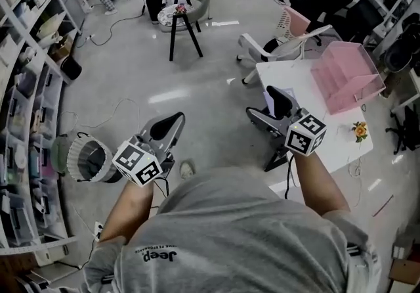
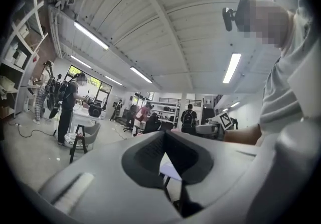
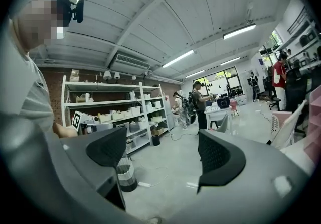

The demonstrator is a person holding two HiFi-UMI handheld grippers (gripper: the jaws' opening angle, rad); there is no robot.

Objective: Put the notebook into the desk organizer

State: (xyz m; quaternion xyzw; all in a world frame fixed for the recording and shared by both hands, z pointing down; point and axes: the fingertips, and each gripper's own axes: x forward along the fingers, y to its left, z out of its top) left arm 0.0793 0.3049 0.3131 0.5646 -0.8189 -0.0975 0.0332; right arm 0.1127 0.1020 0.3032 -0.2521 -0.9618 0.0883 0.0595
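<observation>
While the white table (image 1: 338,150) stands to the person's right, the pink desk organizer (image 1: 344,78) sits at its far end. The right claw (image 1: 269,110) is spread and empty, and the left claw (image 1: 167,129) is pressed together on nothing. The notebook (image 1: 268,96), apparently the pale sheet half-hidden behind the right claw, looks light and bendy, best pinched near its spine.

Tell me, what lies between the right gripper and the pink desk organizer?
Only bare white tabletop separates the right gripper from the pink organizer; the head view shows it.
</observation>
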